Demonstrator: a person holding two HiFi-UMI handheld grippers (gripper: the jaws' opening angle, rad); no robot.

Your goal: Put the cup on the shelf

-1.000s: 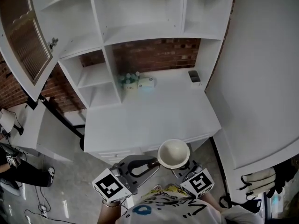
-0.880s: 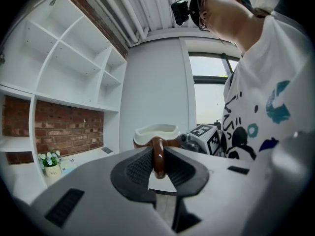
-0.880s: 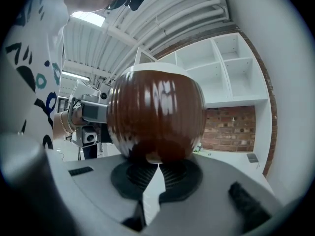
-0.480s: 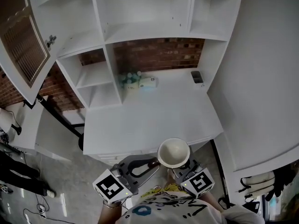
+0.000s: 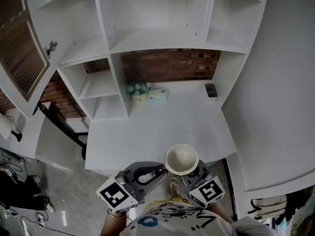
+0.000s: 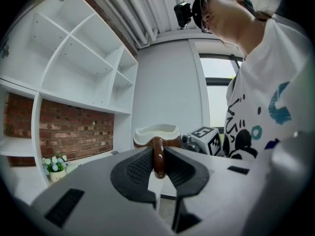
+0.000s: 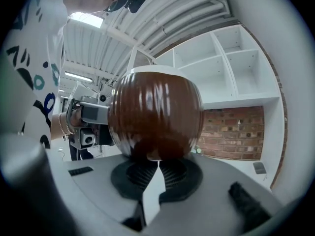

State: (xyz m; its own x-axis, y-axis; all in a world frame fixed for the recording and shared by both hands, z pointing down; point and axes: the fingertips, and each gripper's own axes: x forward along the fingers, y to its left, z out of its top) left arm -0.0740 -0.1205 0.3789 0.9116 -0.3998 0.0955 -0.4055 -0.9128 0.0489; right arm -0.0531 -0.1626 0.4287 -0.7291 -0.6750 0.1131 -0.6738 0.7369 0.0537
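Note:
The cup [image 5: 181,158], cream inside and glossy brown outside [image 7: 155,114], is held in the air just before the desk's front edge. My left gripper [image 5: 160,170] is shut on its brown loop handle [image 6: 158,156], with both pads pressed on the loop. My right gripper [image 5: 192,173] sits under the cup's right side. In the right gripper view its jaw tips [image 7: 157,162] meet right beneath the cup's base. The white shelf unit [image 5: 152,36] stands beyond the desk, its compartments bare.
The white desk top [image 5: 157,122] carries a small flower pot [image 5: 139,91], a pale box [image 5: 157,95] and a small dark object [image 5: 210,90] at its back. An open cabinet door [image 5: 19,53] hangs at far left. A white wall [image 5: 275,82] bounds the right.
The cup and both grippers keep the same pose. The shelf and desk have slid slightly lower in the head view.

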